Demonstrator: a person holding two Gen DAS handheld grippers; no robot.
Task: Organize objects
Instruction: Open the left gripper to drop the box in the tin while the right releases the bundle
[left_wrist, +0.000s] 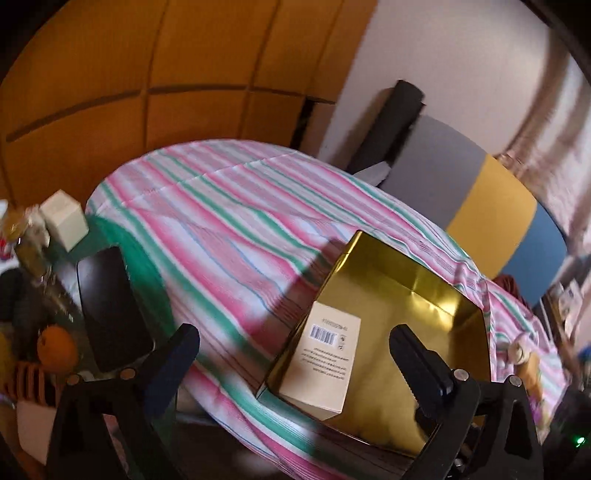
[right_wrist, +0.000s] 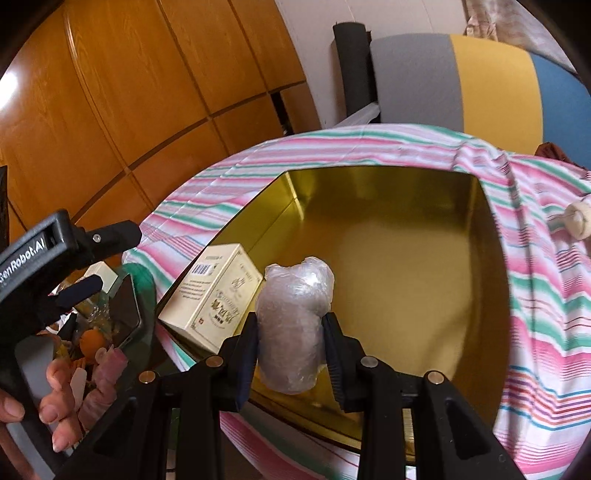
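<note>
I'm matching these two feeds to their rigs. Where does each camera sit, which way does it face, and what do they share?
Left wrist: on the left gripper, open and empty, facing the striped cloth and the shiny gold open box.
Right wrist: on the right gripper, above the gold box, shut on a clear plastic-wrapped bundle; the left gripper and left hand show.
Shared: gold box, cream carton, striped cloth.

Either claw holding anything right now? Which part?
Right claw is shut on the plastic-wrapped bundle, gripping its lower half from both sides, above the gold tin. Left claw is open and holds nothing.
</note>
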